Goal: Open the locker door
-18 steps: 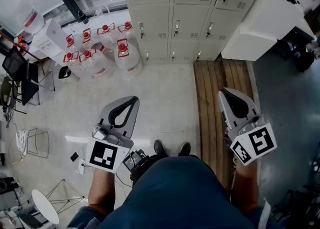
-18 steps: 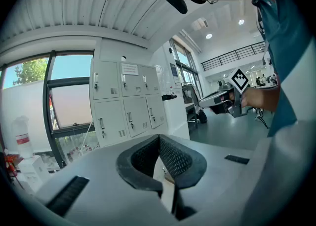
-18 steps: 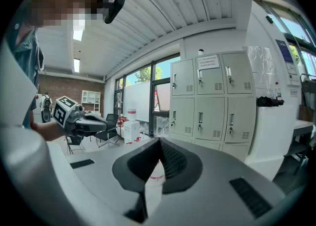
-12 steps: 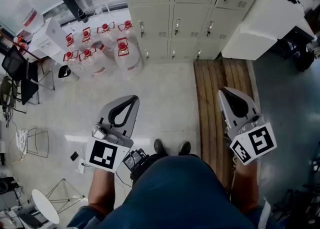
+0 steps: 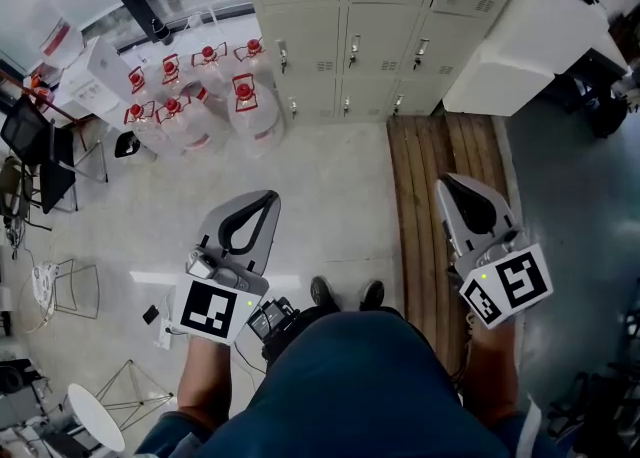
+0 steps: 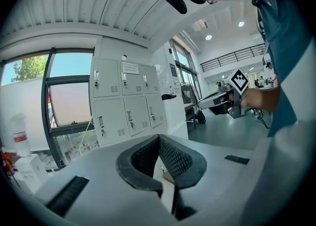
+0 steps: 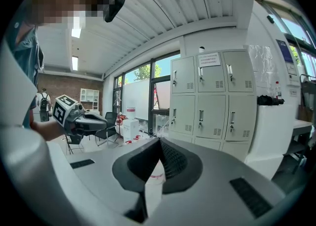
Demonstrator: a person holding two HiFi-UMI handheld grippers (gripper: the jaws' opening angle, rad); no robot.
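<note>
A bank of beige lockers (image 5: 350,21) stands against the far wall, every door closed, each with a small upright handle. The same lockers (image 6: 123,104) show ahead in the left gripper view, and the lockers (image 7: 212,99) fill the middle right of the right gripper view. My left gripper (image 5: 270,196) is held low in front of the person, well short of the lockers, its jaws shut with nothing between them. My right gripper (image 5: 446,182) is level with it over the wooden strip, also shut and empty. The two grippers are far apart.
Several clear water jugs with red caps (image 5: 200,96) stand on the floor left of the lockers. A white cabinet (image 5: 530,36) juts out at the right. A wooden plank strip (image 5: 430,176) runs toward the lockers. A chair (image 5: 40,156) and metal stands sit at the far left.
</note>
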